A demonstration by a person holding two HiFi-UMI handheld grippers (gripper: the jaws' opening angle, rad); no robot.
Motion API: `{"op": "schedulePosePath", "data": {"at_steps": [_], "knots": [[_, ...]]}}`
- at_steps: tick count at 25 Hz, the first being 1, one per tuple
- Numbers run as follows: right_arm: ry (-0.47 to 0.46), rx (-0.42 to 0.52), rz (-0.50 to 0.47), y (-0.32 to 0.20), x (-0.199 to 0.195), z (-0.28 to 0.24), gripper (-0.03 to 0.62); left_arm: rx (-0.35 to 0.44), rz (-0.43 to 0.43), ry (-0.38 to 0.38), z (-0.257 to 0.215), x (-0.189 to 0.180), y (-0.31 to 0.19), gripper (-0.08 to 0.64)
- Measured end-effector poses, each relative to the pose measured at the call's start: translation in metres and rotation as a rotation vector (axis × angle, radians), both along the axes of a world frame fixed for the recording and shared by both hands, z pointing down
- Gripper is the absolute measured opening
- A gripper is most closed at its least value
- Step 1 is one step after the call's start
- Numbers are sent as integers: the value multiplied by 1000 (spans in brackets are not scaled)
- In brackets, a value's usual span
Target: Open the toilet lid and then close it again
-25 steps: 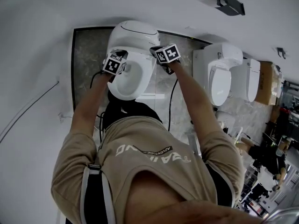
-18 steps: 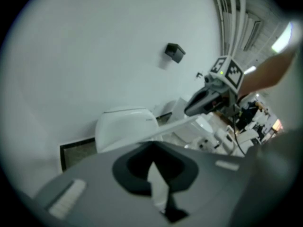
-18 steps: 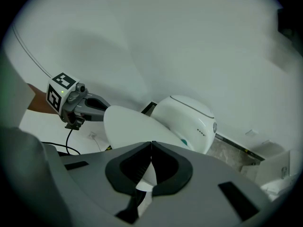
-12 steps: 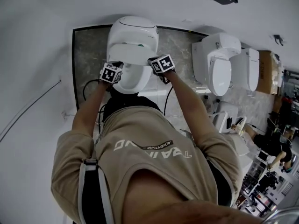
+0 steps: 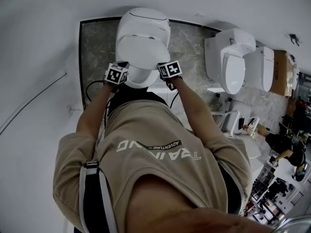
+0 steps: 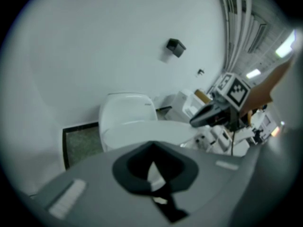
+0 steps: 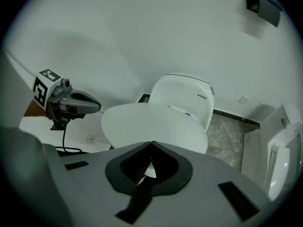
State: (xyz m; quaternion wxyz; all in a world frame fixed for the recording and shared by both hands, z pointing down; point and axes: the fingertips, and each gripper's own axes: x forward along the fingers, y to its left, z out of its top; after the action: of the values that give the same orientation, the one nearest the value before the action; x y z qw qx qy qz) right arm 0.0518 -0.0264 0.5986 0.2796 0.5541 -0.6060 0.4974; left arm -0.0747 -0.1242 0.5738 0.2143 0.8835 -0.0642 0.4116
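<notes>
Since a second ago the lid (image 5: 143, 50) has swung down from upright, where the bowl showed, to lie almost flat over the seat, and both grippers have followed it toward the person. It now sits low on the toilet (image 5: 144, 19), which stands against the wall on a dark stone panel (image 5: 97, 47).

One gripper flanks each side of the lid's front edge, left gripper (image 5: 122, 68) and right gripper (image 5: 163, 71), likely so the lid comes down evenly rather than dropping. Each gripper's own view shows its jaws drawn together, tips meeting, with nothing clamped between them. The lid lies just ahead of the tips, so they seem to steady it by touch rather than by a pinch.

Closing looks nearly done; what remains is probably a gentle last lowering. More toilets (image 5: 233, 67) stand well off to the right.
</notes>
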Motion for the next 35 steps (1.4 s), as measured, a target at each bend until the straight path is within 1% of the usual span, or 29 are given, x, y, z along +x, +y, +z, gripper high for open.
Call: {"op": "schedulePosePath", "data": {"at_steps": [4,7,9,12,15,17,19,21,23,25,27,29,32,35], "knots": [[-46,34,152,10,-9,9,15,-13,25,-25,8,-10,3,5],[-46,45,200,12,-11,18,15,-12,42,-46,14,-9,0,4],[-33,40,187,14,-19,22,15,-29,18,-60,17,-12,-2,4],[-26,22,132,20,-29,30,15,-70,-22,-93,27,-12,-2,5],[-35,12,89,26,-42,40,15,-70,20,-150,41,-15,4,3],[-24,36,65,25,-48,43,15,-69,47,-188,52,-20,7,4],[-20,65,71,23,-49,47,15,-85,57,-227,64,-27,14,4],[-45,43,115,31,-51,57,15,-97,72,-270,76,-36,22,5],[-70,16,134,38,-54,63,15,-93,88,-305,86,-43,28,5],[-87,3,120,41,-59,68,15,-94,81,-323,91,-47,31,5],[-95,-3,83,44,-63,72,15,-110,72,-335,96,-50,35,5],[-108,-17,58,49,-66,77,15,-125,85,-345,101,-53,39,5],[-151,-45,56,55,-70,90,15,-131,110,-357,113,-57,45,5],[-192,-68,45,58,-79,100,15,-148,101,-363,125,-66,48,5]]}}
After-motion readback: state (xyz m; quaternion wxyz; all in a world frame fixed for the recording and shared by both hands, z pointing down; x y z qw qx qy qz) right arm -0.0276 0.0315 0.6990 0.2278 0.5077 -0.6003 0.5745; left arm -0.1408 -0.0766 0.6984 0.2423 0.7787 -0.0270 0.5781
